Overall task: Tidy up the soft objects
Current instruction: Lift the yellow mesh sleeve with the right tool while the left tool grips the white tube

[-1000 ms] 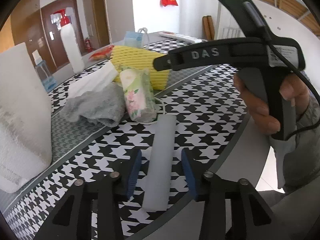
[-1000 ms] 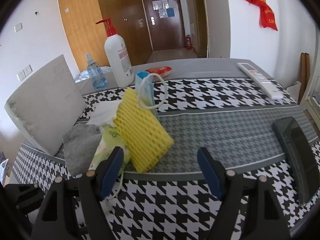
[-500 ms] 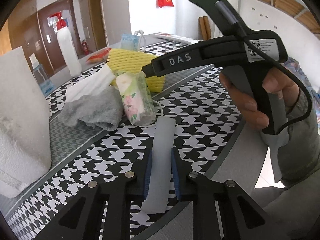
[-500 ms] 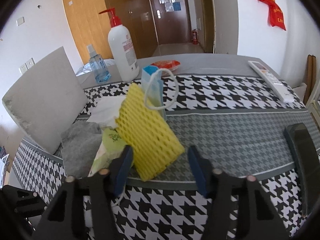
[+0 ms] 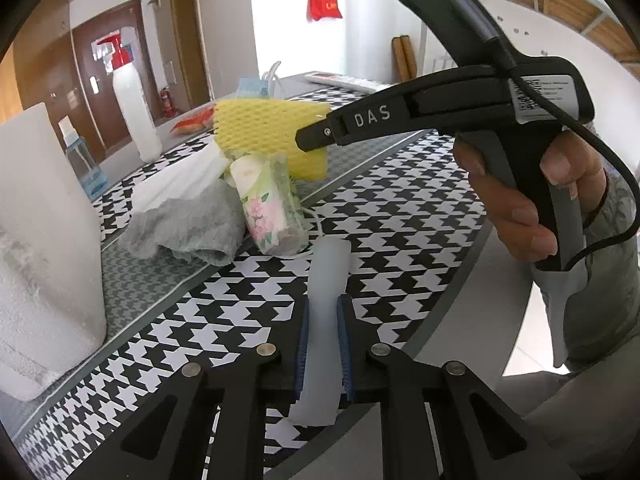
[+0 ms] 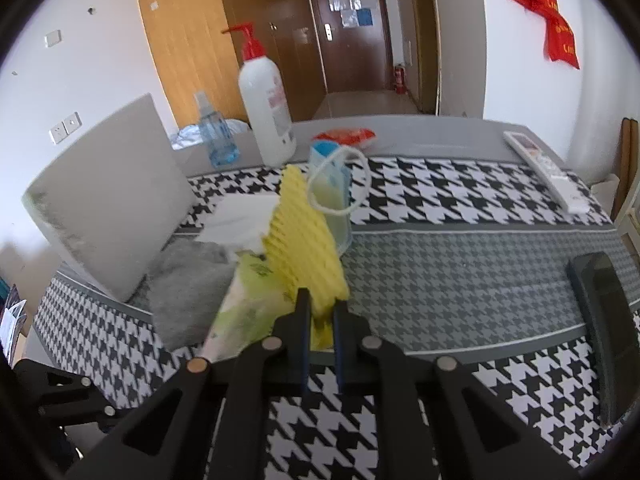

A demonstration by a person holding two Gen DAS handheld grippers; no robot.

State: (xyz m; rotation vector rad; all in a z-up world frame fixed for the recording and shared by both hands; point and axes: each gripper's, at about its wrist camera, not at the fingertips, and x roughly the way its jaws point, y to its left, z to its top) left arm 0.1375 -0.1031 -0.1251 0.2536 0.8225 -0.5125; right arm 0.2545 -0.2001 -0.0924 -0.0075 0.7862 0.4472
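Foam sponge (image 6: 308,248), yellow, is pinched at its near corner by right gripper (image 6: 322,320); grey foam tube (image 5: 326,308) on tabletop (image 5: 400,216) is being squeezed by closing left gripper (image 5: 323,344). Both should be lifted slowly w/o crushing.

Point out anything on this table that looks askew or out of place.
The yellow foam sheet stands tilted on edge, one corner pinched in the right gripper. It leans against the tissue pack in a loose heap with the grey cloth. The white foam tube overhangs the table edge.
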